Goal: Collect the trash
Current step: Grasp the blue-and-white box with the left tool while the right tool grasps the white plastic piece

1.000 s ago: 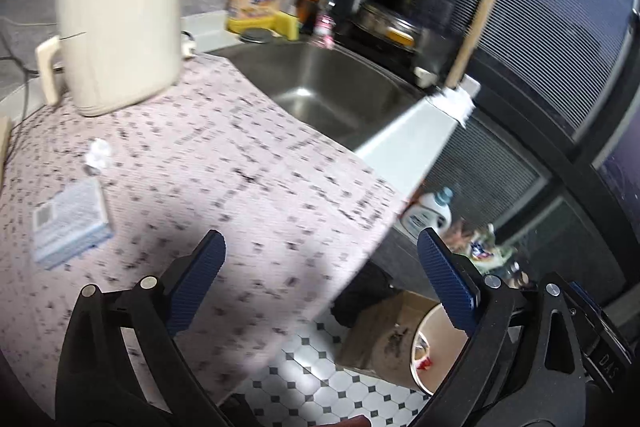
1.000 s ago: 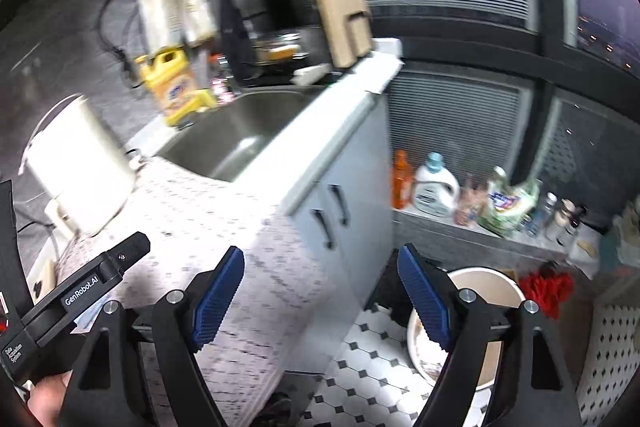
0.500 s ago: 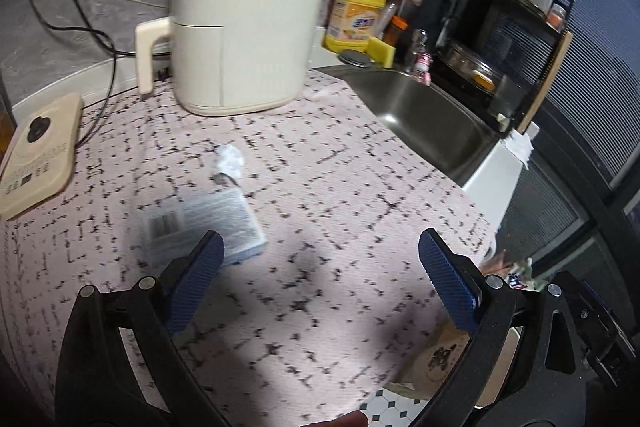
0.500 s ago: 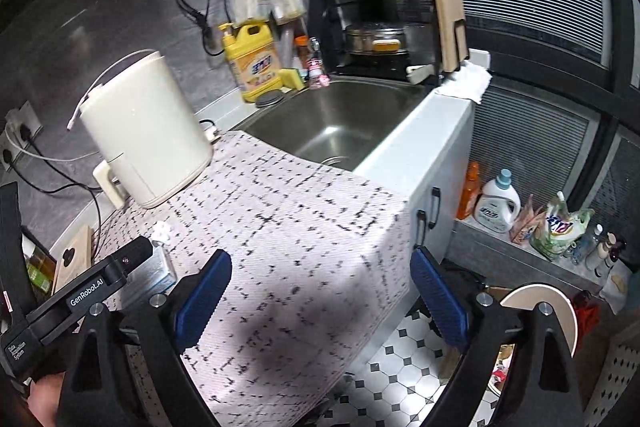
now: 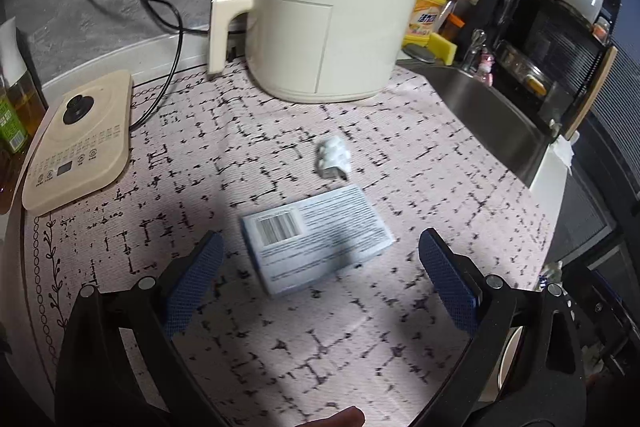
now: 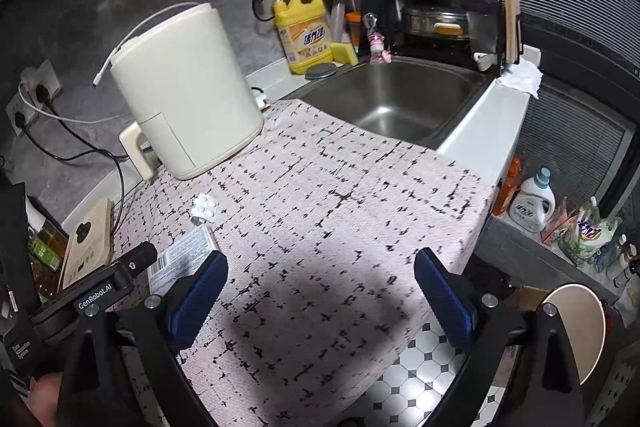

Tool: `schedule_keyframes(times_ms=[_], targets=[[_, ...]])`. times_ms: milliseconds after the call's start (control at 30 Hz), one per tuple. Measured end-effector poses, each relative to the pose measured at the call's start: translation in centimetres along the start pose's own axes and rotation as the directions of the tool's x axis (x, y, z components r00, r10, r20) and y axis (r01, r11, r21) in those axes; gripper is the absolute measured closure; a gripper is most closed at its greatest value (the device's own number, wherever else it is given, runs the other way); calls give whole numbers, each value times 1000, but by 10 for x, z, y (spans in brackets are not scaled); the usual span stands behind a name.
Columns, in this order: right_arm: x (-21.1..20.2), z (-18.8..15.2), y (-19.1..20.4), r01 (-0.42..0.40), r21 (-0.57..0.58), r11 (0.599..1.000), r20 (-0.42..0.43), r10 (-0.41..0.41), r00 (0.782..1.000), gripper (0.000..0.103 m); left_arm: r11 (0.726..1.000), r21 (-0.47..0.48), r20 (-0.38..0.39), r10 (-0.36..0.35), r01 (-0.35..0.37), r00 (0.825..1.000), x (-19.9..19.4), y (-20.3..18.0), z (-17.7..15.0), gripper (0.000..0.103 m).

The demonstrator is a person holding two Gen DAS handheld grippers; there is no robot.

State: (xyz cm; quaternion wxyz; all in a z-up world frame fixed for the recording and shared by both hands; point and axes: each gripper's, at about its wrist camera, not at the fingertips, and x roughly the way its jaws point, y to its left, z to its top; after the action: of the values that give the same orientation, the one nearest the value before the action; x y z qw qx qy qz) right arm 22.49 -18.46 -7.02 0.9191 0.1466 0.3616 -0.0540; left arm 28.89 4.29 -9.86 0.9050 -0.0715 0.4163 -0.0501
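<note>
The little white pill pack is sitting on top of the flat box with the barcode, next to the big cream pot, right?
Not quite. The little white pill pack lies on the patterned cloth just beyond the flat box, not on top of it. The left wrist view shows cloth between them. The big cream pot does stand close behind.

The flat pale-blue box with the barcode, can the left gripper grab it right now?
Probably yes. The flat pale-blue box with the barcode lies alone on the patterned pink cloth, just ahead of the left gripper, whose jaws stand wide open with nothing between them.
</note>
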Motion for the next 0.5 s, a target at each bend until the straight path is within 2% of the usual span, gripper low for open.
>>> schedule_keyframes(times_ms=[233, 500], targets=[[22, -5, 15, 9, 4, 1000, -27, -9, 1000, 11, 1000, 30, -42, -1, 2, 999, 22, 12, 2, 6], [36, -4, 10, 63, 36, 997, -36, -62, 997, 11, 995, 94, -69, -30, 36, 997, 51, 8, 15, 6]])
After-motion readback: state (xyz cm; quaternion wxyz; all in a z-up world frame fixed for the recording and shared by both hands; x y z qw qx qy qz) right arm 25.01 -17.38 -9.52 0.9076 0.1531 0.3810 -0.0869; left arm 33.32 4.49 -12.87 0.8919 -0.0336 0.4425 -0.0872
